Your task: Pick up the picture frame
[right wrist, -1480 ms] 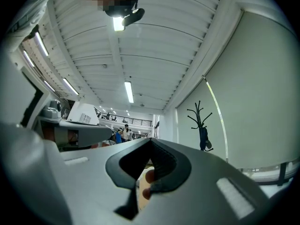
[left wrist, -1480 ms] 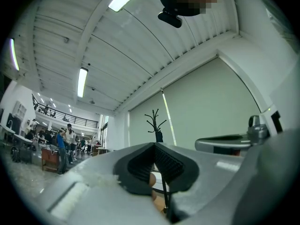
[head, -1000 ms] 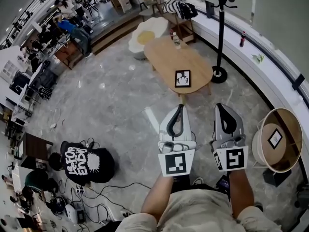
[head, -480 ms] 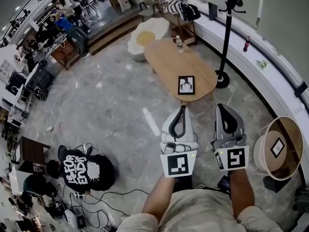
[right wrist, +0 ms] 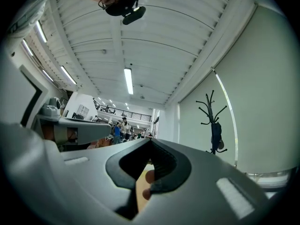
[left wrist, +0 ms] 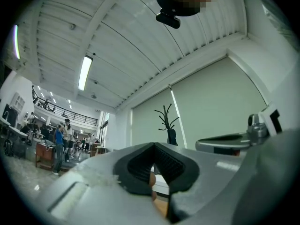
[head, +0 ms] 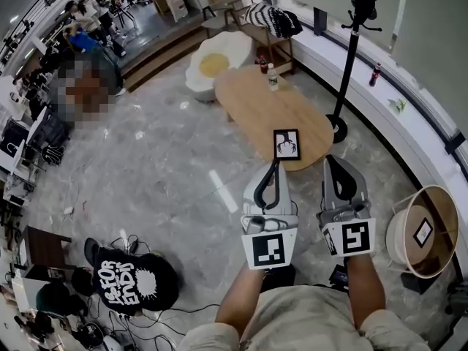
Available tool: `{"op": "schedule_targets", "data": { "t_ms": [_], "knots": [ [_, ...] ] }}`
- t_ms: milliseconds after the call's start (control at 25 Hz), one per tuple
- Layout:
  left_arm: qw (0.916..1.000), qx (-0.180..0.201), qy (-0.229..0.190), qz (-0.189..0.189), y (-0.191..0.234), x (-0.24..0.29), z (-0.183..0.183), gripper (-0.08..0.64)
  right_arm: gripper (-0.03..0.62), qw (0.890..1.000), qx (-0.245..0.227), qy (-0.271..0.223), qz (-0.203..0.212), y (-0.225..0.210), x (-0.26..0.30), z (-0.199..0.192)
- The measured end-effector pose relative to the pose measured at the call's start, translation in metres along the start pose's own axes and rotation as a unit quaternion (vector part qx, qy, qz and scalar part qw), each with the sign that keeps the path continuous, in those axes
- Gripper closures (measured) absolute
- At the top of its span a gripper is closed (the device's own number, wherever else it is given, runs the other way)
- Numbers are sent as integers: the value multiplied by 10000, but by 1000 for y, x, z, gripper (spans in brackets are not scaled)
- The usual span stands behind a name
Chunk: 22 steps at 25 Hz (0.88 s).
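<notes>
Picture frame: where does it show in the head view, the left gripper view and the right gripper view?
Head view: the picture frame lies flat at the near end of the oval wooden table, a little right of centre.
Left gripper view: not in it.
Right gripper view: not in it.
Shared landmark: the black coat stand, upper right in the head view, centre in the left gripper view, right of centre in the right gripper view.

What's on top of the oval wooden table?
A picture frame lies flat at the near end of the table; a clear bottle stands at the far end. The tabletop beneath the frame is covered.
</notes>
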<state>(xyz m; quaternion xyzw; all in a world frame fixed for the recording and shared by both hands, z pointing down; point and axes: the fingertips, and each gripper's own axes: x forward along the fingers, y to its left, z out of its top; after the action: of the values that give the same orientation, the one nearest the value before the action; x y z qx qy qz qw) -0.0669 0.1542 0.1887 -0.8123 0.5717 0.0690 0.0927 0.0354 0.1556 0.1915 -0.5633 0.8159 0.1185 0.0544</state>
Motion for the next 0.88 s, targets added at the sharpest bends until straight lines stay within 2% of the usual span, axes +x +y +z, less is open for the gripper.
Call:
{"op": "schedule_targets", "data": {
  "t_ms": [400, 880],
  "knots": [
    [9997, -37, -68, -216, 55, 53, -15, 555, 591, 9992, -208, 76, -337, 2, 66, -14],
    [9993, -115, -99, -333, 62, 115, -40, 555, 591, 9989, -110, 91, -441, -33, 112, -45]
  ]
}}
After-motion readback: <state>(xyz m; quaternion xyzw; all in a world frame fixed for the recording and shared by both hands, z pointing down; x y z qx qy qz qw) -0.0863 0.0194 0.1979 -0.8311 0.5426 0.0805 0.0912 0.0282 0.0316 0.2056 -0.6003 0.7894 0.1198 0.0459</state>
